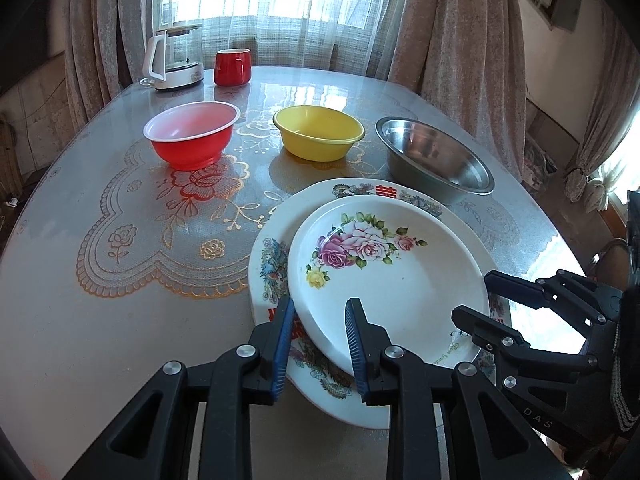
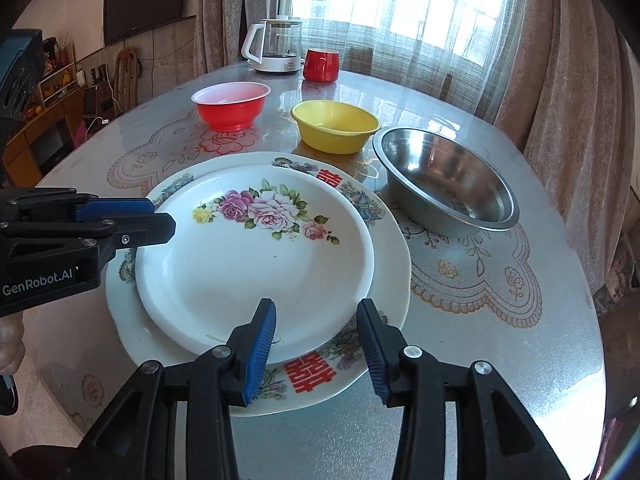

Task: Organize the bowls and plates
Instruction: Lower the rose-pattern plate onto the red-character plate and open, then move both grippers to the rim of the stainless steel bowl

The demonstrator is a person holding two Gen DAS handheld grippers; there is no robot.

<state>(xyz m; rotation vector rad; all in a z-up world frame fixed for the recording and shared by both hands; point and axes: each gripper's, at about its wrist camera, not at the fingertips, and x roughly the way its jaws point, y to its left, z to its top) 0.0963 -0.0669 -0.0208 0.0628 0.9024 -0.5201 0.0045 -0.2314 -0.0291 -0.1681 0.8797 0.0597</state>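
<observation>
White rose-printed plate (image 2: 256,256) is seen stacked on the larger patterned plate (image 2: 384,280) at the near edge of the table (image 1: 120,320). The smaller plate's rim is held in the narrow jaws of the left gripper (image 1: 320,344), while the right gripper (image 2: 316,354) is parted with nothing pressed between its pads. Plate stacking appears nearly done. Next, the red bowl (image 1: 192,136), yellow bowl (image 1: 318,132) and steel bowl (image 1: 436,160), standing apart behind, would likely be nested.

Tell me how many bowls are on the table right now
3, in a row behind the stacked plates: the red bowl on the left, the yellow bowl in the middle, the steel bowl on the right. None looks hidden.
</observation>
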